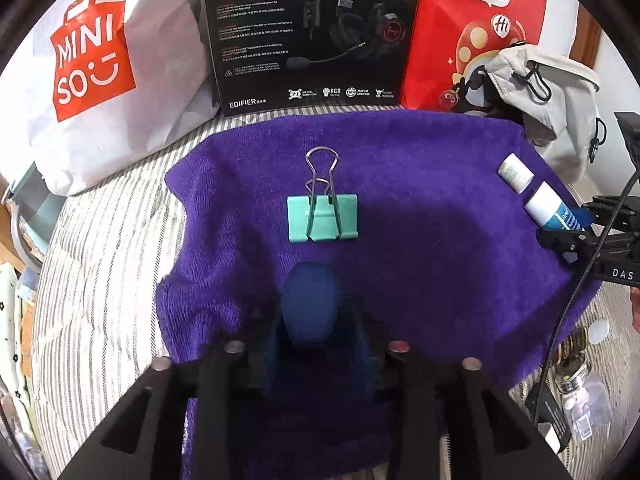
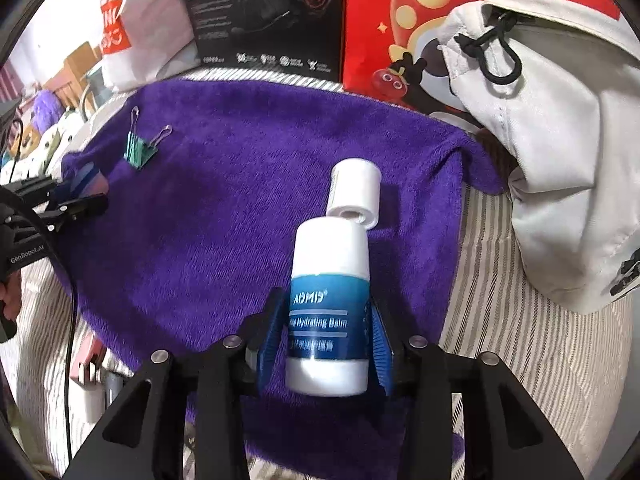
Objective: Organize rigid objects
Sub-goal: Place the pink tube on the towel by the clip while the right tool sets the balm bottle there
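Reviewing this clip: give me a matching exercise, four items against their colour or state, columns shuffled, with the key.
Things:
1. binder clip
2. balm bottle
3. towel
4. left gripper

States:
A. purple, spread on the striped bedding
B. shut, holding nothing
C. mint green, lying on the towel
D. clamped between the right gripper's fingers

Pairs: 1-C, 2-D, 3-A, 4-B
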Demonstrator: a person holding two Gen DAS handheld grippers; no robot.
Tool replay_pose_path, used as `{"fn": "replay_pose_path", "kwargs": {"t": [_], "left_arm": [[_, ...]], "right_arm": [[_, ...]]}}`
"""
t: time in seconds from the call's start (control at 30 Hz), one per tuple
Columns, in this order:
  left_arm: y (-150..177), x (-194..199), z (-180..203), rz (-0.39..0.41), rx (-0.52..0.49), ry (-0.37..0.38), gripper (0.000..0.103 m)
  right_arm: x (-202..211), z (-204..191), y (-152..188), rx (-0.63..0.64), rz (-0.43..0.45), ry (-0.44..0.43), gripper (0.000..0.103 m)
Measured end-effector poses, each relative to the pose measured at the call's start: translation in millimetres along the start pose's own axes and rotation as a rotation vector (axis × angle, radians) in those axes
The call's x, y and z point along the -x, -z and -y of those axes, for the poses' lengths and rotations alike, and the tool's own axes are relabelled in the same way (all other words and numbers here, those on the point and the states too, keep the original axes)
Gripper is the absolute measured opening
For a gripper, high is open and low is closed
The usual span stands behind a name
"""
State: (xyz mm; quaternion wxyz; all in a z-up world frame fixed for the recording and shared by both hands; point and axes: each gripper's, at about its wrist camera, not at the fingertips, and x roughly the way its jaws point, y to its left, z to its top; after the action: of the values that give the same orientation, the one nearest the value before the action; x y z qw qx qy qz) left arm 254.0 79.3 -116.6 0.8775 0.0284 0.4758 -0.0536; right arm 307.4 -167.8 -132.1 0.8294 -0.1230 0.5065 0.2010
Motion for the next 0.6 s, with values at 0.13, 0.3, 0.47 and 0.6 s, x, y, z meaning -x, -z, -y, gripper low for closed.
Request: {"fn": "replay_pose_path", "kwargs": {"t": [0.13,0.3,0.47,0.6], "left_arm": [[4.9,3.7,8.7,-0.011,-0.024,-0.025,0.045],[10.6,19.6,9.2,-0.003,0.009,-0.034,0.055],[17.7,55.4,13.7,0.044,0.01,-0.03,0.056],[26.6,78.1,30.4,0.066,-0.011,0.017,0.056]], "right_arm": [[7.3,-5.5,7.1,0.019,-0.021,0.0,0.053],[23.5,-4.5,15.9,-0.007,-0.006,0.0,0.059],[53.1,4.4,32.5,-0.08,0.035,-0.028,0.061],[73.6,6.5,46.8,-0.133,0.065,-0.045,0.063]]}}
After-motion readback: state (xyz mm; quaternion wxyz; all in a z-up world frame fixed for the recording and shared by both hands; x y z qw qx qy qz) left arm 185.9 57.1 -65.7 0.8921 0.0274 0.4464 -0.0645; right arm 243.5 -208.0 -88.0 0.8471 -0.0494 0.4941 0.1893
